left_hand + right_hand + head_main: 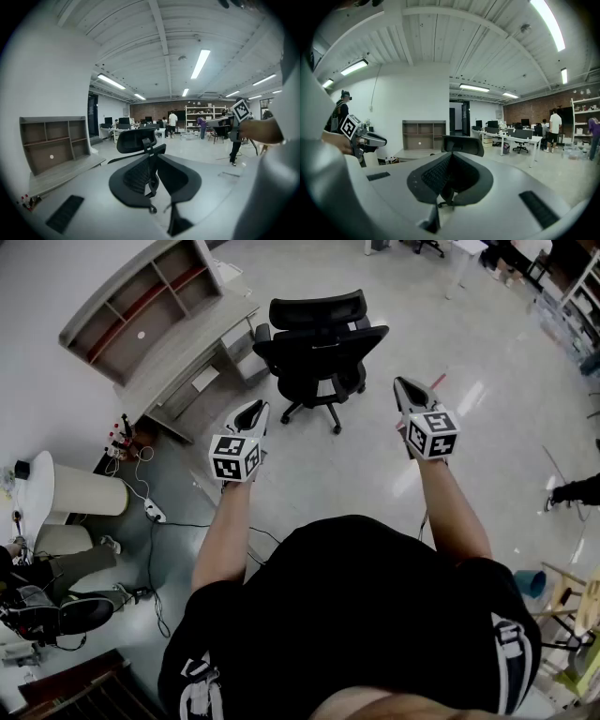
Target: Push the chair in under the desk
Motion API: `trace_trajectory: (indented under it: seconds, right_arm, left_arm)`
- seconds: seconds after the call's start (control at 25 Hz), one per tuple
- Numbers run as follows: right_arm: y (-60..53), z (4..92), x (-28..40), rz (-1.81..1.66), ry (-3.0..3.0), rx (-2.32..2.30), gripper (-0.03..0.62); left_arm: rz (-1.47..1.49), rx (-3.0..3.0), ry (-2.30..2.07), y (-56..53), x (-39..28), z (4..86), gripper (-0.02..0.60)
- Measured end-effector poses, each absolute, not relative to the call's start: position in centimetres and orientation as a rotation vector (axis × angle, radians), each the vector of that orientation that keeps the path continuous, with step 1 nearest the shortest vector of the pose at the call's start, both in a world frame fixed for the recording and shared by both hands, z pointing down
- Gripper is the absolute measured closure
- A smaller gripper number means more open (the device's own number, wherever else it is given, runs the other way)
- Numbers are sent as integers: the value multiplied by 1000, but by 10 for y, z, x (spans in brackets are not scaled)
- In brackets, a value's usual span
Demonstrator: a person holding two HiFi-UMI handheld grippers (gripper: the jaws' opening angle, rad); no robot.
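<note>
You hold both grippers out ahead of you, side by side and well apart. Your left gripper (255, 409) has its jaws closed together with nothing between them. Your right gripper (401, 383) is the same, closed and empty. Neither touches anything. The black chair (319, 352) stands on its wheeled base on the grey floor (487, 427), farther out than both grippers and in line with the gap between them. The desk (183, 362) lies to the chair's left against the white wall, with a brown shelf unit (131, 306) on top. The chair stands just beside the desk's front edge, toward its far end, not tucked under it.
</note>
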State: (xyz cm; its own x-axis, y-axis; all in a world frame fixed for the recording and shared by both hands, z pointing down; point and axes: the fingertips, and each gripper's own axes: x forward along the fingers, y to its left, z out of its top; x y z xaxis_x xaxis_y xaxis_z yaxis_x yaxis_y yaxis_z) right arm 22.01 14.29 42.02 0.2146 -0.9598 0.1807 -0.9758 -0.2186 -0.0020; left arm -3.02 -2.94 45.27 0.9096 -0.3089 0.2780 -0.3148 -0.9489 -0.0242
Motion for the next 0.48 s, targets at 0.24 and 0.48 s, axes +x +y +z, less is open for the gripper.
trace_trajectory:
  seconds: [0.24,0.48]
  right_arm:
    - [150,424,233,222,-1906,2329,599]
    - [160,424,248,219,-1926,2314,599]
  left_arm:
    - [445,3042,-525,-17,-19,454,525]
    - [450,3033,-551,-3,-6,453,525]
